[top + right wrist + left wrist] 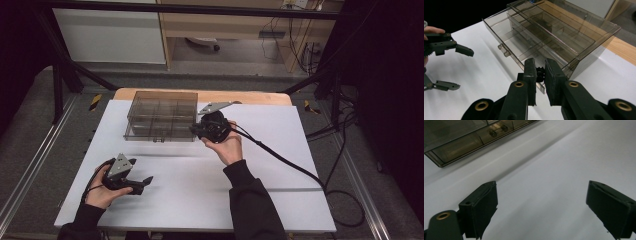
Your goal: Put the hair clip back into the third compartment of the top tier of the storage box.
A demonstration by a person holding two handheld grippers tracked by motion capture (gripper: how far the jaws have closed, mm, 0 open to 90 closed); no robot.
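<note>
Smoky clear plastic compartment box (161, 116) sits upper-centre of the high view on the white table sheet (200, 195), right gripper (539, 72) jaws nearly closed at its near right corner, apparently bracing it, while left gripper (141, 183) idles wide open, empty, lower left.

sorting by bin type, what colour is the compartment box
Smoky brown, see-through plastic compartment box; clearest in the right gripper view.

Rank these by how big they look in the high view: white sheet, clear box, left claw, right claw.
1. White sheet, by far the largest.
2. Clear box.
3. Left claw and right claw: they look about alike, and each is partly covered by a hand, so I leave them unranked.
</note>
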